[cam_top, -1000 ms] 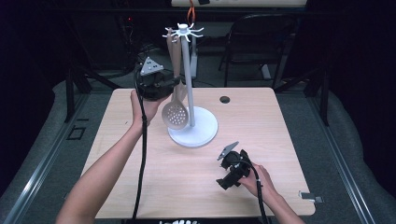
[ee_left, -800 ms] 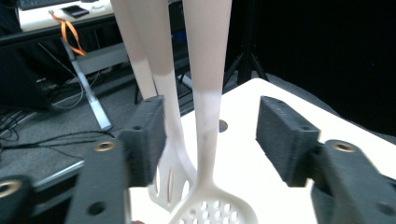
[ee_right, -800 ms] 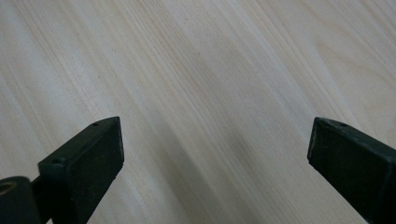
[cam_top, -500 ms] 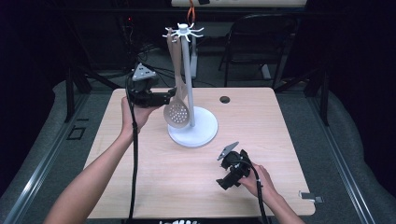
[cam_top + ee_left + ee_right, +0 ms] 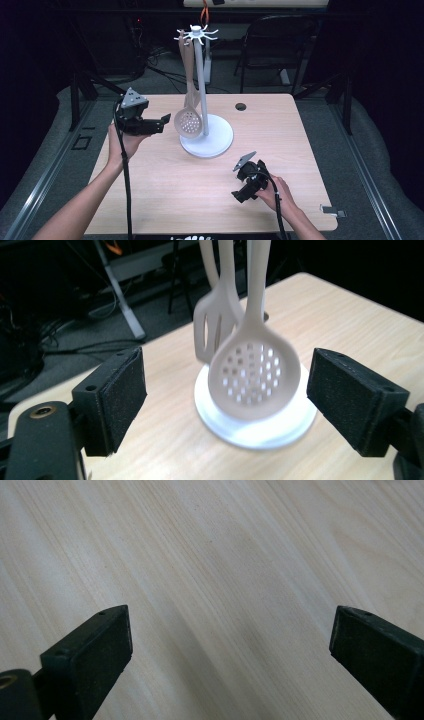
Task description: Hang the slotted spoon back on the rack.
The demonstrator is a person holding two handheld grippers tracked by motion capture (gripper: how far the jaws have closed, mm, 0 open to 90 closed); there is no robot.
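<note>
Now clear of the hung spoon

Broad and pale, the wooden table [image 5: 165, 190] carries a white stand [image 5: 202, 90] with a round base. From its hooks hangs a smooth, beige slotted spoon [image 5: 254, 375], beside a spatula [image 5: 212, 330]. The left gripper [image 5: 159, 123], jaws just opened and empty, sits just beside the spoon; letting go looks done, so backing off comes next. The right gripper [image 5: 243, 187] rests spread over bare wood.
</note>
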